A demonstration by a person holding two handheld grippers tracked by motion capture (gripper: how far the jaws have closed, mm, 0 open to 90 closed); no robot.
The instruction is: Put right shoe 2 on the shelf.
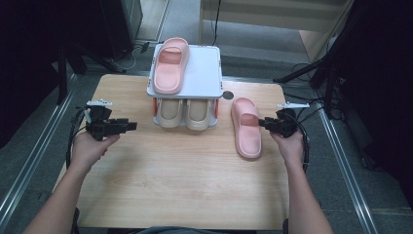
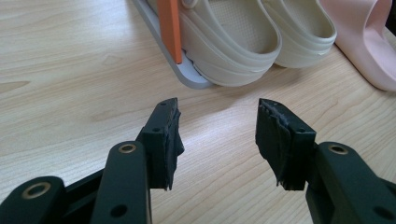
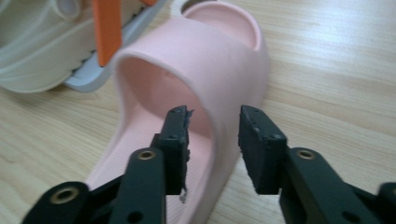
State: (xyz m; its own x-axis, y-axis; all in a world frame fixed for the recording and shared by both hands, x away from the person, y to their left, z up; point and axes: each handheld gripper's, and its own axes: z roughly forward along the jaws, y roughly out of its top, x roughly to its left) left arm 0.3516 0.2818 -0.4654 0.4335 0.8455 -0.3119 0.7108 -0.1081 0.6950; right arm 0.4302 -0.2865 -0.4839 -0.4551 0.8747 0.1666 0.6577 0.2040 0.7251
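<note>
A pink slipper (image 1: 246, 139) lies on the wooden table (image 1: 180, 180), right of a small white shoe rack (image 1: 204, 73). Its mate (image 1: 170, 66) rests on the rack's top shelf. Two beige slippers (image 1: 170, 114) (image 1: 198, 114) sit on the lower shelf. My right gripper (image 1: 262, 122) reaches the table slipper from the right. In the right gripper view its jaws (image 3: 214, 116) straddle the side wall of the slipper's strap (image 3: 205, 56), with a gap at the left pad. My left gripper (image 1: 132, 126) hovers open left of the rack, with nothing between its pads (image 2: 218, 107).
The rack's orange post (image 2: 169, 28) and grey base edge stand just ahead of my left gripper, with the beige slippers (image 2: 233, 42) behind them. A dark round hole (image 1: 227, 95) marks the table beside the rack. Bare wood spreads across the near half of the table.
</note>
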